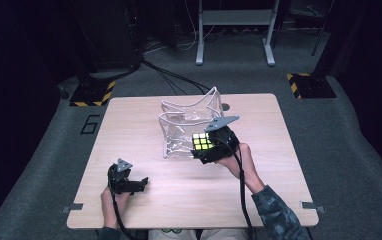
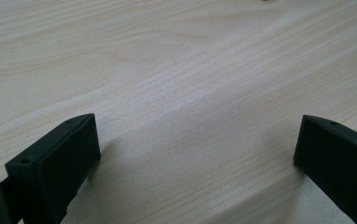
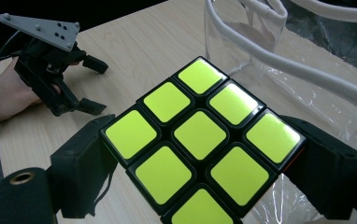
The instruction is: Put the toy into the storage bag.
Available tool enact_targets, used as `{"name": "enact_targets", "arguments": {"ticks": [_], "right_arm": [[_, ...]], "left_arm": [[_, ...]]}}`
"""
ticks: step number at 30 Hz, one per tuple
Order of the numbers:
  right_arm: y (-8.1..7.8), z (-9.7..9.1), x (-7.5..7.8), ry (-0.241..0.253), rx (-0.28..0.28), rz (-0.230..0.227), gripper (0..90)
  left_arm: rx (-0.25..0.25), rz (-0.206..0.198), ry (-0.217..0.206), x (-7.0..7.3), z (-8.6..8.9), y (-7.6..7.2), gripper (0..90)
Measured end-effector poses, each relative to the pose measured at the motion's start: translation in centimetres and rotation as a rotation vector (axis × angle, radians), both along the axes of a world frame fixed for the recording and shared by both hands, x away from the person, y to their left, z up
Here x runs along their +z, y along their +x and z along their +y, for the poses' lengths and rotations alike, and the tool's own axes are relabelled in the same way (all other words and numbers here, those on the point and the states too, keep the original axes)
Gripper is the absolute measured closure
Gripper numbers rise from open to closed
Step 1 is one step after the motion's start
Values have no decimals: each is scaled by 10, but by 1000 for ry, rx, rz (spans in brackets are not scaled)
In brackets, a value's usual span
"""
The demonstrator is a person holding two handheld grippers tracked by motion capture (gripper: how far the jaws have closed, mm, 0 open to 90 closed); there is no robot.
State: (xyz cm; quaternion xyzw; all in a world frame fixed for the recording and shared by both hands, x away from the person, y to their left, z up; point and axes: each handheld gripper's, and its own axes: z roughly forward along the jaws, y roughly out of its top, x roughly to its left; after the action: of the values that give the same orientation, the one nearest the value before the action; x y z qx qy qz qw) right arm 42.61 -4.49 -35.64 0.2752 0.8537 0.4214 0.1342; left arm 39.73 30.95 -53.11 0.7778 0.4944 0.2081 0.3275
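A puzzle cube (image 1: 202, 141) with a yellow face up (image 3: 200, 135) is held above the table, right beside the clear plastic bag (image 1: 189, 127) with white piping. My right gripper (image 1: 210, 146) is shut on the cube, its black jaws pressing two opposite sides (image 3: 200, 149). The bag's open rim (image 3: 279, 60) stands just beyond the cube. My left gripper (image 1: 138, 184) rests low on the table near the front left, open, its jaws wide apart over bare wood (image 2: 197, 154). The right gripper view also shows the left gripper (image 3: 81, 86) farther off.
The light wooden table (image 1: 144, 210) has room at its front and right. Beyond its far edge lie black cables (image 1: 171, 77), yellow-black striped stand feet (image 1: 93, 94) and a grey metal frame (image 1: 234, 30) on dark carpet.
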Motion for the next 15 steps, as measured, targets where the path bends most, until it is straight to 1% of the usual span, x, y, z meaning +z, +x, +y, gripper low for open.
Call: {"name": "enact_targets", "arguments": {"ticks": [8, 9, 15], "right_arm": [[4, 1, 10, -4, -3, -11, 144], [4, 1, 11, 0, -3, -9, 144], [5, 1, 17, -7, 3, -23, 144]], "left_arm": [[1, -1, -4, 0, 0, 0, 1], [-5, 3, 4, 0, 0, 0, 1], [-7, 3, 8, 0, 1, 0, 1]]}}
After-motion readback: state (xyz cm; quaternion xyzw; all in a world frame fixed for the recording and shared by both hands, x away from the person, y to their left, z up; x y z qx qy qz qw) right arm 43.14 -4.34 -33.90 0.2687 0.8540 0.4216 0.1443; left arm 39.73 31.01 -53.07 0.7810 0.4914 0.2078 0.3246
